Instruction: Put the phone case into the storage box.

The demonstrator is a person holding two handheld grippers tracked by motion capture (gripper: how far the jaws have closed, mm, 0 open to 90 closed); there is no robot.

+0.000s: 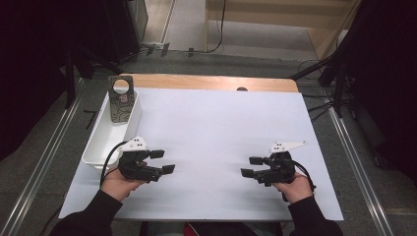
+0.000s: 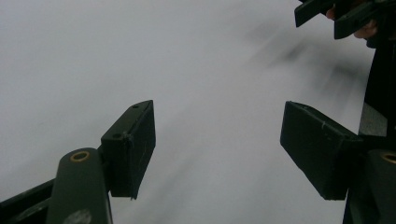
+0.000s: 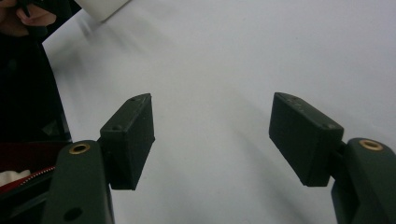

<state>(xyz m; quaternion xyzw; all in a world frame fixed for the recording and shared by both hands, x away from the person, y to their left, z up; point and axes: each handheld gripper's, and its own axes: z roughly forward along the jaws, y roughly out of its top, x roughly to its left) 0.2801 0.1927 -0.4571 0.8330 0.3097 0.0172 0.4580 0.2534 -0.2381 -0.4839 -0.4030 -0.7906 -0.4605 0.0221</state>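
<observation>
- Table [image 1: 216, 123] with a white top, a strip of bare wood showing along its far edge, seen from the high view.
- Left gripper [image 1: 162, 161] is held in the person's left hand [image 1: 118, 183] near the near-left corner, just in front of the tray; its jaws are spread wide with nothing between them, pointing toward the middle of the table. In the left gripper view [image 2: 217, 149] only bare white surface lies in the gap.
- Right gripper [image 1: 252, 166] is held in the right hand [image 1: 297, 188] near the near-right corner, jaws likewise parted and empty, pointing toward the left gripper; the right gripper view [image 3: 212, 140] shows white surface between them.
- The two grippers are well apart.
- White tray [image 1: 98, 147] runs along the left edge of the table.
- A dark patterned card with a round hole [image 1: 121, 98] stands tilted in the tray's far end, leaning toward the far-left corner.
</observation>
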